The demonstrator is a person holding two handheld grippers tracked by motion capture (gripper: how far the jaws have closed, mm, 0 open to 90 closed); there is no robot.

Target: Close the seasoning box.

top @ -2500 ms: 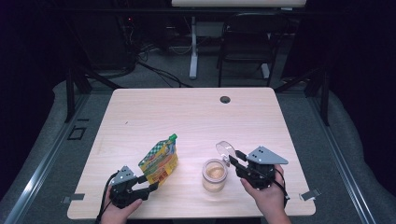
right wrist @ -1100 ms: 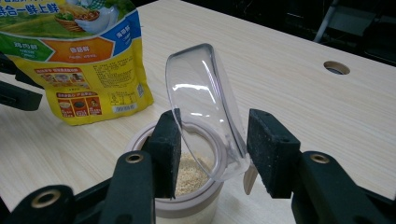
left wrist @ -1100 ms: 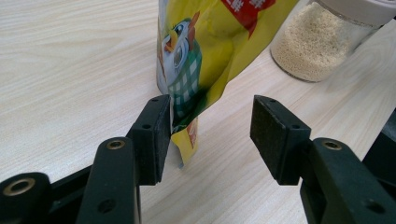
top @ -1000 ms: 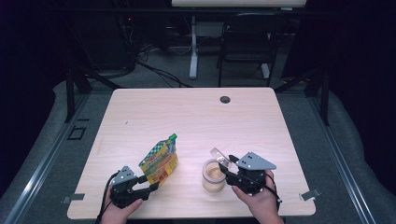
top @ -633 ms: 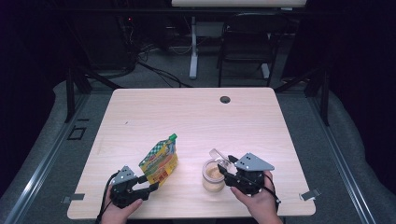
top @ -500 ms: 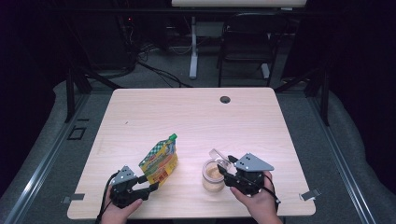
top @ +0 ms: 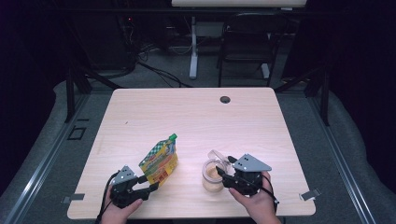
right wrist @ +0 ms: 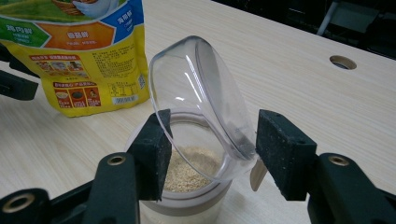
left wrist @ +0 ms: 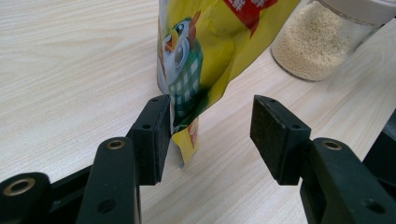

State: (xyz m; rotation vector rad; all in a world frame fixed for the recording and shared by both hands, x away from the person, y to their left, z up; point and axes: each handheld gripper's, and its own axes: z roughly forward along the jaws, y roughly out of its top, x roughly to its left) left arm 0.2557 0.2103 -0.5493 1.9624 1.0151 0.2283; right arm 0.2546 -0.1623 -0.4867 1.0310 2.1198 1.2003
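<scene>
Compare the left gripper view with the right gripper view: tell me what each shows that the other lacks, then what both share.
Left gripper view alone: the pouch's front, with a cartoon bird in a checked scarf, its lower corner lying against one pad of the open left gripper, and the jar's grain-filled side.

Right gripper view alone: the jar's clear flip lid tilted open, standing between the pads of the right gripper, whose jaws have just been opening; also the pouch's printed back and the table's cable hole.

Both: pouch, jar of grains, pale wooden table.

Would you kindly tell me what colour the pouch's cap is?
Green; the cap of the pouch shows best in the high view.
</scene>
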